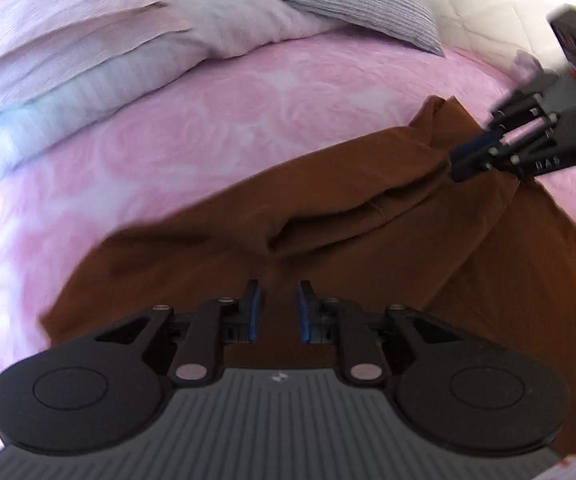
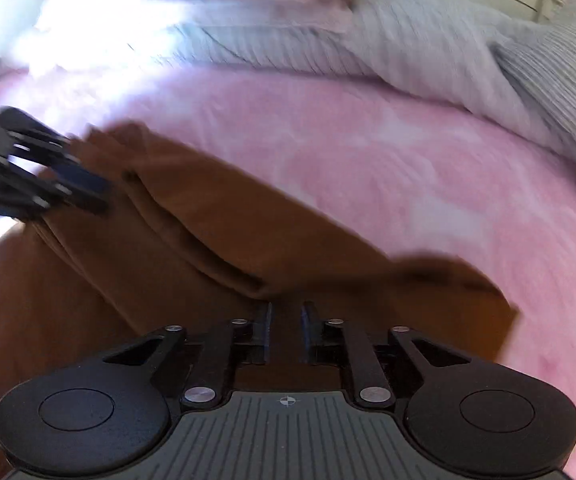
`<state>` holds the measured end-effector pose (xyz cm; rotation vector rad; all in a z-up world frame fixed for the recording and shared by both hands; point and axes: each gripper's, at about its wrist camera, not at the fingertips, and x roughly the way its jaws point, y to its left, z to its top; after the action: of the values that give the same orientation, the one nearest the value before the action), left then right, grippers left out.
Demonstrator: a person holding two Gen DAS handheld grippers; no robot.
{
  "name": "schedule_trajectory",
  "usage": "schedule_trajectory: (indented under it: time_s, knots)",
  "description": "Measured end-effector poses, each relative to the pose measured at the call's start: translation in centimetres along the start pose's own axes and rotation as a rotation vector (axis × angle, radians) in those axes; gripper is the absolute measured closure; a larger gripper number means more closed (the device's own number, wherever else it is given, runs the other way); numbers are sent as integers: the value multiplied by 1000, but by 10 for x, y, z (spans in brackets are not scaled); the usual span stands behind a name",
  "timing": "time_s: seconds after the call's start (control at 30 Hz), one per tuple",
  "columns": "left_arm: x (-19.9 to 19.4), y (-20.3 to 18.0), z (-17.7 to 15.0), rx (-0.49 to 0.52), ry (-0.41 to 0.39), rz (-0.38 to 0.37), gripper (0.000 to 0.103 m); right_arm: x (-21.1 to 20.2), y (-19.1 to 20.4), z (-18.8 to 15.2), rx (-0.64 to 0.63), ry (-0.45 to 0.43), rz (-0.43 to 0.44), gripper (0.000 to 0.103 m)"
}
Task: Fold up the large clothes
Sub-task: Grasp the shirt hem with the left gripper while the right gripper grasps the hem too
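Observation:
A large brown garment (image 1: 367,232) lies on a pink bedspread (image 1: 228,120), with a thick fold running across its middle. My left gripper (image 1: 279,292) hovers over its near part, blue pads a narrow gap apart with only cloth showing behind the gap. In the right wrist view the same garment (image 2: 208,216) spreads to the left and below. My right gripper (image 2: 286,314) stands over a folded edge, pads slightly apart and pinching nothing. Each gripper shows in the other's view: the right one (image 1: 459,168) at the garment's far corner, the left one (image 2: 94,194) blurred at its left end.
Pale striped bedding (image 1: 88,60) and a grey ribbed pillow (image 1: 351,4) are piled along the far side of the bed. The same grey pillow (image 2: 559,80) sits at the right. Bare pink bedspread (image 2: 407,168) lies between the garment and the bedding.

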<state>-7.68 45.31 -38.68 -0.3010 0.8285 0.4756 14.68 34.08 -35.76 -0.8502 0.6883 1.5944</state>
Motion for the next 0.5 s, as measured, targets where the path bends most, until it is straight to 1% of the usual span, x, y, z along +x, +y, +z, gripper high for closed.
schedule_trajectory:
  time_s: [0.03, 0.1, 0.17, 0.2, 0.27, 0.3, 0.33, 0.37, 0.4, 0.43, 0.47, 0.5]
  knots:
    - [-6, 6, 2, -58, -20, -11, 86, -6, 0, 2, 21, -18, -21, 90]
    - [-16, 15, 11, -135, -95, -17, 85, -21, -3, 12, 109, -108, -26, 89]
    - [-15, 19, 26, -176, -165, -19, 85, -21, -4, 24, 200, -179, 19, 89]
    - [-11, 18, 32, -187, -179, -26, 85, -16, -4, 31, 231, -193, 30, 89]
    - [9, 13, 42, -178, -151, -35, 85, 3, 1, 40, 256, -196, 28, 89]
    - [20, 9, 41, -161, -109, -23, 85, 15, 2, 40, 258, -174, 19, 89]
    - [35, 5, 41, -149, -44, -5, 85, 31, 4, 40, 268, -114, 2, 89]
    - [45, 0, 35, -130, -5, 10, 85, 50, 3, 35, 279, -27, -22, 90]
    - [43, -7, 30, -101, -42, 43, 85, 53, 4, 29, 279, -71, -30, 89]
    - [39, -12, 30, -90, -40, 62, 85, 51, 4, 30, 280, -71, -37, 89]
    - [31, -14, 31, -101, -31, 67, 85, 46, 5, 34, 283, -56, -49, 89]
    - [23, -15, 30, -124, -32, 55, 85, 39, 6, 38, 292, -51, -60, 89]
